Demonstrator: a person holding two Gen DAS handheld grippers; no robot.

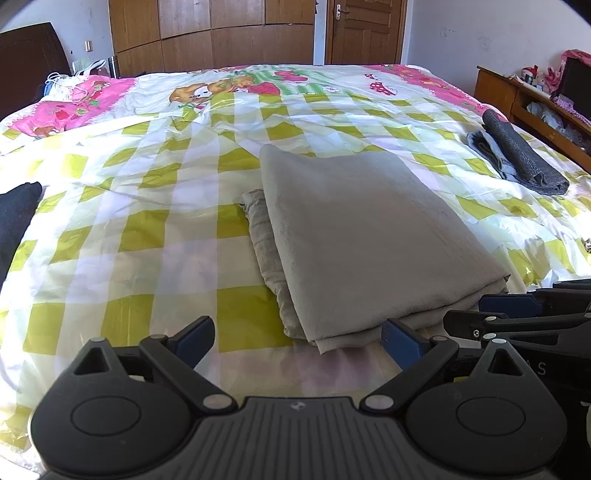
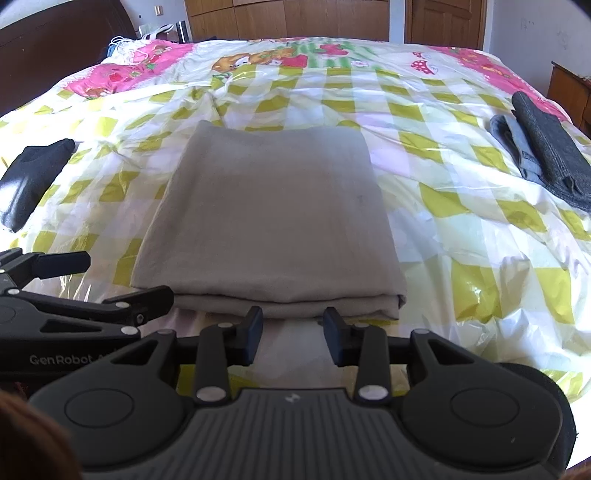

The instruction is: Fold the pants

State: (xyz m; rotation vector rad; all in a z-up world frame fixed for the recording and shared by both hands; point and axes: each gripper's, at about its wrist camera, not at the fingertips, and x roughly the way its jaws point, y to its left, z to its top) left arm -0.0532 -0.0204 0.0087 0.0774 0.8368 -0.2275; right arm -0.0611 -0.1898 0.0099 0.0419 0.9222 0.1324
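Left claw (image 1: 297, 341) gapes wide and empty; right claw (image 2: 293, 332) is part-parted, nothing between its pads, both just short of the near edge of the pants (image 1: 369, 236). Bed (image 1: 147, 229): pants lie mid-quilt as a squared grey stack, so folding looks finished or one fold short. Judged next: release and withdraw, or pinch the near edge. Folded dark garments (image 1: 524, 158) at 2 o'clock, black cloth (image 2: 33, 177) at 9 o'clock. No containers visible.

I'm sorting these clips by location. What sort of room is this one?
Most likely a home bedroom. A wide bed under a checked cartoon-print cover fills the view, wooden wardrobe doors line the far wall, and folded grey pants lie on the bed with other folded clothes.
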